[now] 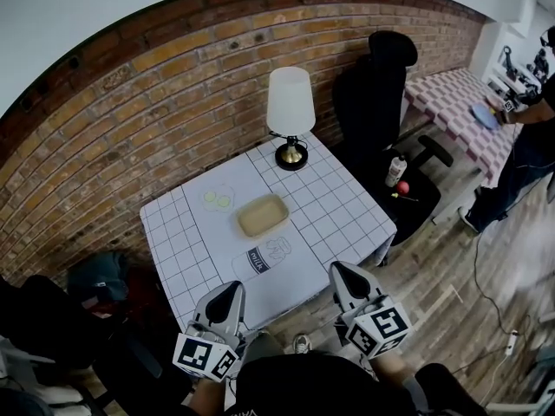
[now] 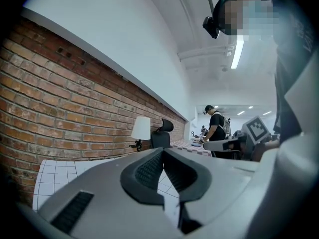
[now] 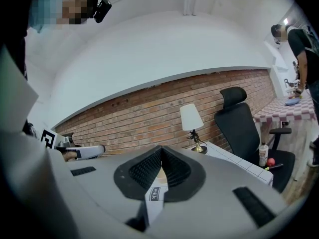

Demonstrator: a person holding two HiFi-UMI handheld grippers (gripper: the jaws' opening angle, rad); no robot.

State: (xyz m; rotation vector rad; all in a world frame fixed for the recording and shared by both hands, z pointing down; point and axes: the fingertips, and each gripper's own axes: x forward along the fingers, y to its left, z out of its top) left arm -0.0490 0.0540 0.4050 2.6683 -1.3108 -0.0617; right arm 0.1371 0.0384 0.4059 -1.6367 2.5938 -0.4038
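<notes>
Milk carton [image 1: 257, 260] near closed left claw [image 1: 233, 287]

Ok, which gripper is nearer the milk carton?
Left. The left gripper is just short of the milk carton, slightly to its left; the right gripper is farther off to its right.

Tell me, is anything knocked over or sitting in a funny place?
Nothing looks spilled or broken. One odd bit: a bottle and a small red round thing sit on the seat of the black chair, not on the table.
</notes>
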